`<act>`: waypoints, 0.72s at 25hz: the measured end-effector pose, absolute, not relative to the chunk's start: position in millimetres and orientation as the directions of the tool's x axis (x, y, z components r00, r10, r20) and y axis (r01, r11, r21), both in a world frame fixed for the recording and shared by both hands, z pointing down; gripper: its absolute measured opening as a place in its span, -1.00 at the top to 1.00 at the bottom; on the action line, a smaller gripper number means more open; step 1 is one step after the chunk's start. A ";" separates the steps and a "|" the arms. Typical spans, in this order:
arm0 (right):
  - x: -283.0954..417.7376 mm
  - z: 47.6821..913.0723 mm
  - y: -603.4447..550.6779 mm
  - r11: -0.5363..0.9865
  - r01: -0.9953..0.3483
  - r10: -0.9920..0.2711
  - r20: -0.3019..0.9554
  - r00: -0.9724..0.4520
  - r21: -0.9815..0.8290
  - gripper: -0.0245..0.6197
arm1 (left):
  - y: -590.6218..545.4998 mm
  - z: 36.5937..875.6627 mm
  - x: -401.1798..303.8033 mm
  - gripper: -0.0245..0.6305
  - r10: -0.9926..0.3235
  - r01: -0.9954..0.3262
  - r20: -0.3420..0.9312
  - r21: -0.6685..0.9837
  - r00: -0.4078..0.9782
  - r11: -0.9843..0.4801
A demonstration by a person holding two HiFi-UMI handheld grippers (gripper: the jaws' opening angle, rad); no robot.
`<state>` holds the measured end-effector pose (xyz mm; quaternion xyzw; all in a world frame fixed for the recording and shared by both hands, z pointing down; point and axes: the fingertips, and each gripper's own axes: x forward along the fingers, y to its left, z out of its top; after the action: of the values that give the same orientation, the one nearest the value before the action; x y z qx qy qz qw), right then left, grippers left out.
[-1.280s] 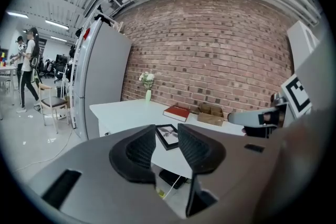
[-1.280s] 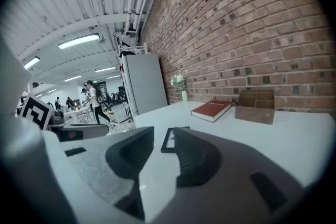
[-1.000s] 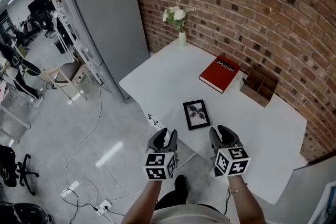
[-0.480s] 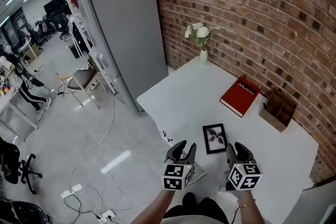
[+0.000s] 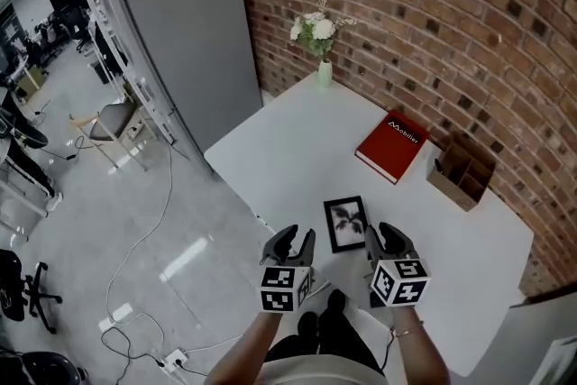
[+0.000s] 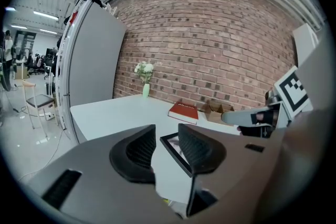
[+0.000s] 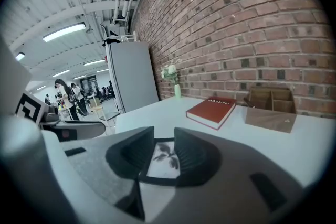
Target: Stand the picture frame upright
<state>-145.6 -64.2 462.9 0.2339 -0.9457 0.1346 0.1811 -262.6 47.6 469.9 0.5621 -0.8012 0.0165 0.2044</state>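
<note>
A black picture frame [image 5: 346,224] with a leaf print lies flat on the white table [image 5: 297,140], close to its near edge. My left gripper [image 5: 292,242] hovers just left of the frame, off the table edge, open with nothing between its jaws. My right gripper [image 5: 382,236] hovers just right of the frame, open and holding nothing. In the left gripper view the frame's corner [image 6: 172,148] shows between the jaws of the left gripper [image 6: 165,136], with the right gripper [image 6: 252,116] beyond. The right gripper [image 7: 164,136] looks over the frame [image 7: 160,159].
A red book [image 5: 390,146] lies behind the frame. A wooden organiser [image 5: 462,171] stands by the brick wall. A vase of flowers [image 5: 324,68] sits at the far corner. A tall grey cabinet [image 5: 180,32] stands to the left. Cables [image 5: 144,230] run across the floor.
The head view has swung about. Both grippers sit a little closer to the frame's two sides. The frame lies flat in the same place.
</note>
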 end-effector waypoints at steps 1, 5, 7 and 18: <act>-145.6 465.5 -66.9 0.856 -0.489 -0.390 0.414 -0.822 -0.164 0.60 | 44.2 472.6 -261.1 0.53 -0.892 -0.907 0.353 0.205 -0.281 0.367; -148.4 473.6 -81.3 0.856 -0.491 -0.386 0.431 -0.816 -0.163 0.60 | 29.6 481.8 -262.7 0.53 -0.885 -0.905 0.375 0.208 -0.277 0.371; -148.4 478.1 -88.6 0.855 -0.491 -0.381 0.441 -0.812 -0.165 0.60 | 21.9 486.1 -263.5 0.53 -0.880 -0.903 0.387 0.210 -0.277 0.376; -148.0 509.7 -113.2 0.860 -0.471 -0.327 0.493 -0.806 -0.198 0.60 | -11.8 524.0 -258.4 0.55 -0.831 -0.887 0.479 0.200 -0.283 0.417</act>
<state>-148.0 -113.2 509.7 0.2129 -0.9371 0.1575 0.2274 -258.4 -11.8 524.0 0.5375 -0.7991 0.0525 0.2642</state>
